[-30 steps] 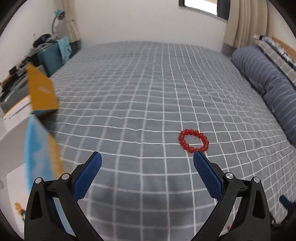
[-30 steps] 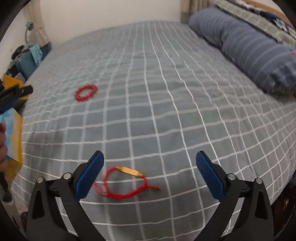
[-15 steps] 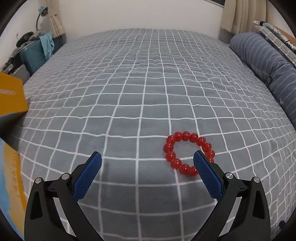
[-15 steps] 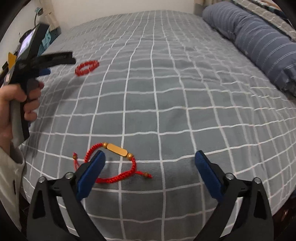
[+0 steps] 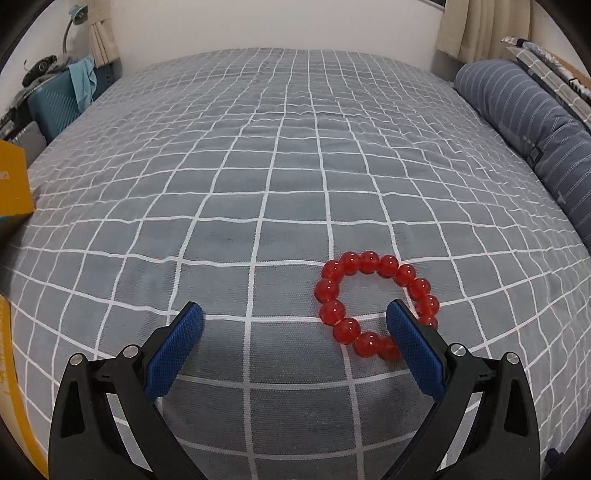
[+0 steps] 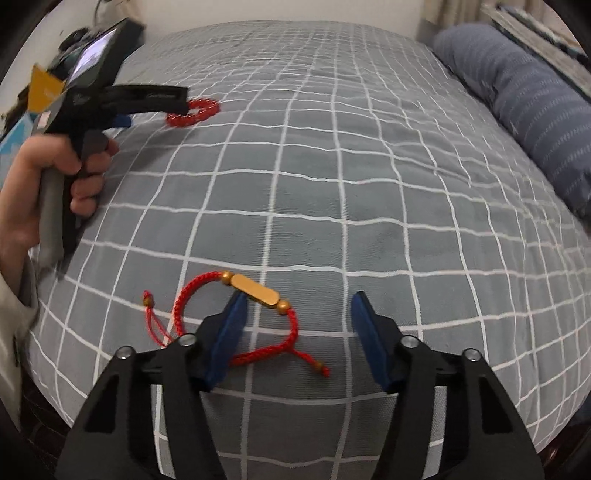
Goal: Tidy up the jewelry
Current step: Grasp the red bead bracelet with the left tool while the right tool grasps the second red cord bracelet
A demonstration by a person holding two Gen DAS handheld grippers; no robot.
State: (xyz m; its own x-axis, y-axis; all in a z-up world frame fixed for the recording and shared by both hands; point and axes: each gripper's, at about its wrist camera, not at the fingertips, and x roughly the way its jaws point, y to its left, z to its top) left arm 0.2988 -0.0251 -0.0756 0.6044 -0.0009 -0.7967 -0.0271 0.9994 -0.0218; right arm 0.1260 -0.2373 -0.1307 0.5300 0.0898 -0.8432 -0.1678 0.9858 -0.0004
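Both grippers, left gripper (image 5: 293,321) and right gripper (image 6: 297,314), are hanging spread wide and empty over the grey checked bedspread (image 5: 295,166), leaving the red glass-bead bracelet (image 5: 375,301) and red braided-cord bracelet with gold bar (image 6: 255,317) ungrasped, so organizing is barely starting.

Dim even indoor light, fisheye-warped edges, right view motion-blurred

Grey checked bedspread (image 5: 280,155), striped bolster (image 5: 528,122), white wall (image 5: 258,22), curtains (image 5: 480,29).

Both wrist views low over bed (image 5: 295,166), facing headboard wall; shared: red bead bracelet (image 5: 373,302)
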